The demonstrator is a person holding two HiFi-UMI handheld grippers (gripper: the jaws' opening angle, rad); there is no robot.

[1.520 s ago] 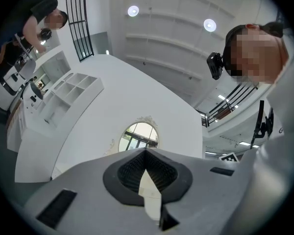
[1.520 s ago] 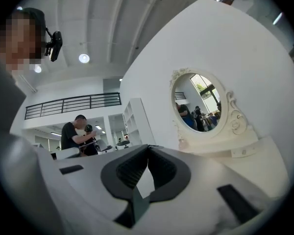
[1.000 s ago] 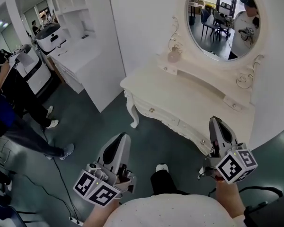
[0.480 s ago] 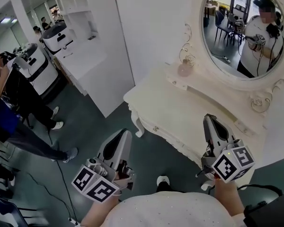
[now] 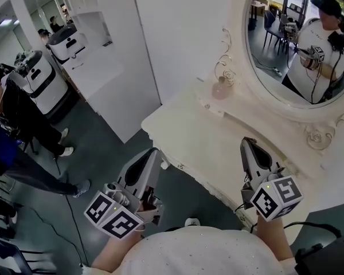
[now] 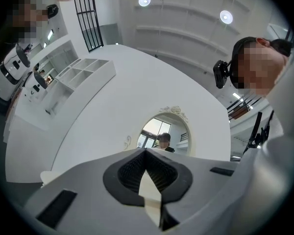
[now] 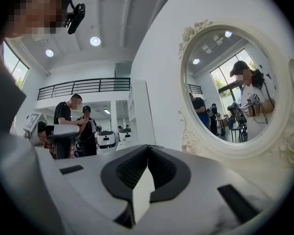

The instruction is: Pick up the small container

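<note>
The small container [image 5: 219,89] is a pale pink rounded bottle. It stands on the raised back ledge of the cream dressing table [image 5: 206,136], just left of the oval mirror [image 5: 301,39]. My left gripper [image 5: 153,153] is shut and holds nothing; its tip hangs at the table's front left edge, well short of the bottle. My right gripper [image 5: 246,142] is also shut and empty, over the tabletop to the right of and nearer than the bottle. In the left gripper view the jaws [image 6: 146,151] meet at the tip; in the right gripper view they [image 7: 148,146] do too.
A white shelf unit with a counter [image 5: 97,50] stands left of the dressing table. A white machine [image 5: 37,76] and people [image 5: 6,125] are at the far left on the dark green floor. A carved table leg [image 5: 163,165] sits by my left gripper.
Both grippers have moved forward to the dressing table. The right one now reaches over the tabletop and the left one reaches its front edge. The jaws have stayed shut.
</note>
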